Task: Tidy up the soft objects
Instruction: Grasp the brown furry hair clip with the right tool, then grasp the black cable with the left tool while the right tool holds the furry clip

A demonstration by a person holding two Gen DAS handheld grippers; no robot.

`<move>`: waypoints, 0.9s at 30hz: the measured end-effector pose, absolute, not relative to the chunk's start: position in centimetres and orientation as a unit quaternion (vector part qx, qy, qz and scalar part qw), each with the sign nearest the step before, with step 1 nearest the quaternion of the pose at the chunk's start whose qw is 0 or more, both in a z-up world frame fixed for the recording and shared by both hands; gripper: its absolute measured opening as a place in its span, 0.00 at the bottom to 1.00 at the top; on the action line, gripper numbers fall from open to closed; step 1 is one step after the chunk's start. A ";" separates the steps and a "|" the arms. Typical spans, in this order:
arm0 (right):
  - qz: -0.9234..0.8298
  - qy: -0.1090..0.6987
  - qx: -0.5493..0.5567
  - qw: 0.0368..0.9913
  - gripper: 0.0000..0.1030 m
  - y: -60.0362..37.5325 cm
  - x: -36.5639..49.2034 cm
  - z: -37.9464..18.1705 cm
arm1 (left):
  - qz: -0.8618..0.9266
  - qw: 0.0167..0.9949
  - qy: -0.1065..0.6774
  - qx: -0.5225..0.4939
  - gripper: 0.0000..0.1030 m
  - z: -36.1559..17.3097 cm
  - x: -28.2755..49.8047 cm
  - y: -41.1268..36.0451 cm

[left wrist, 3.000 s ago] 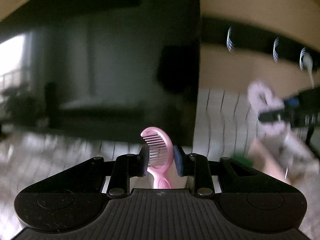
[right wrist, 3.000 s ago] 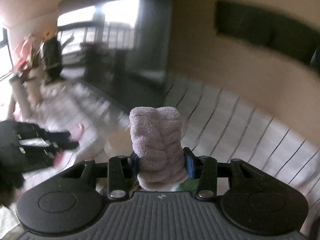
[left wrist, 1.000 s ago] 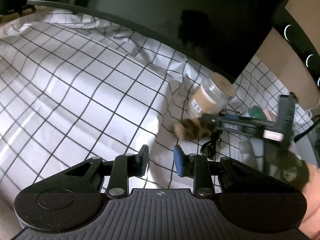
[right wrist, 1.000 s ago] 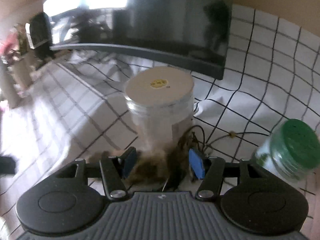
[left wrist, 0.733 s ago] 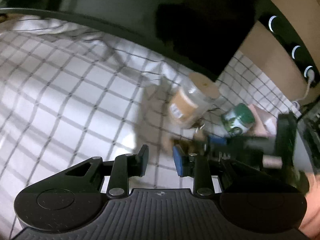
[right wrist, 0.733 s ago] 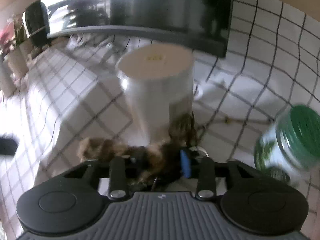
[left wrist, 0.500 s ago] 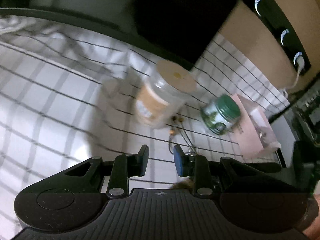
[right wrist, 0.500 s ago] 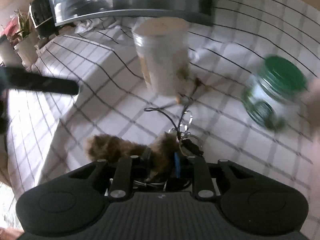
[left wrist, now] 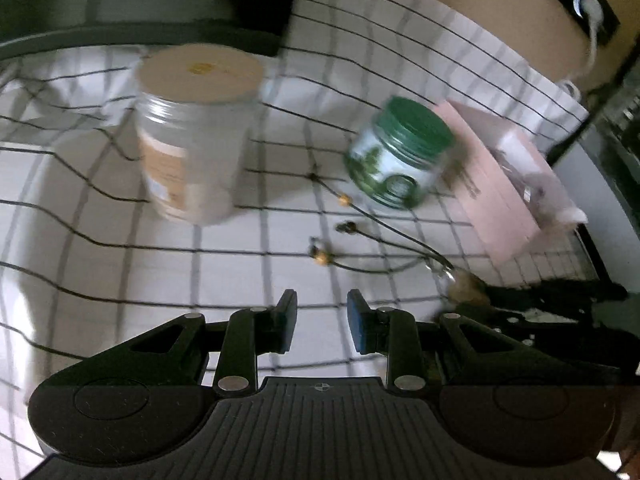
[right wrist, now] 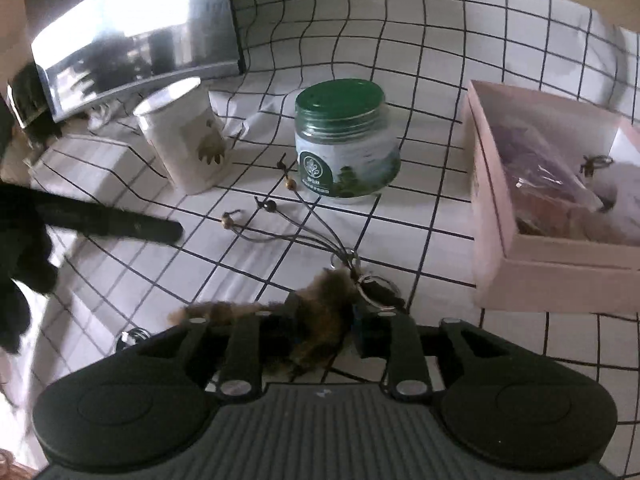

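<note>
A brown furry keychain (right wrist: 320, 300) with a metal ring and beaded cords (right wrist: 280, 216) sits between the fingers of my right gripper (right wrist: 324, 332). The pads press on the fur while the jaws are opening slightly. Its cords trail over the checked cloth. A pink box (right wrist: 560, 276) at the right holds purple and white fluffy items (right wrist: 624, 200). My left gripper (left wrist: 322, 316) is open over bare cloth with nothing between its fingers. In the left wrist view the fur's tip (left wrist: 466, 288) shows at the right, beside the pink box (left wrist: 492, 200).
A green-lidded jar (right wrist: 344, 148) and a clear jar with a cream lid (right wrist: 180, 136) stand behind the cords. A dark monitor (right wrist: 132, 32) stands at the back left. The left gripper's black finger (right wrist: 112, 222) reaches in from the left.
The pink comb and lilac fluffy item held earlier are gone. My right gripper closed on the furry keychain beside the cream-lidded jar and drew it toward the pink box. The left gripper swung right.
</note>
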State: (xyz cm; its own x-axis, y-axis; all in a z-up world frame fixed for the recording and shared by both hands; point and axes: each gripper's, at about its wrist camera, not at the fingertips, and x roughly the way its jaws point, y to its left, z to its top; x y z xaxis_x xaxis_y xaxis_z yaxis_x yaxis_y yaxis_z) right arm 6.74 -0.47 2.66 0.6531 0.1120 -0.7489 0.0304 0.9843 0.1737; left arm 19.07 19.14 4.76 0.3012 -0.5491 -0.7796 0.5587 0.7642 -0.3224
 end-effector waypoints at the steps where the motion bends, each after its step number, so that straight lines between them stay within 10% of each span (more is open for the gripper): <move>1: 0.031 0.418 0.085 0.904 0.35 -0.6 6.6 2.7 | -0.346 0.803 0.484 0.006 0.29 4.7 18.7 18.9; 27: 0.115 0.427 -0.015 0.897 0.44 3.0 7.6 3.6 | -0.256 0.838 0.481 -0.038 0.29 5.2 16.0 26.7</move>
State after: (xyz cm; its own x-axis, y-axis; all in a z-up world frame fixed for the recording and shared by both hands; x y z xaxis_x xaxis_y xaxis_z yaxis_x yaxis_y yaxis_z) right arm 7.62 2.99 3.61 0.6083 0.1926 -0.7700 -0.2184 0.9733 0.0709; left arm 16.02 26.66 5.17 0.4058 -0.4645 -0.7871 0.3916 0.8665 -0.3095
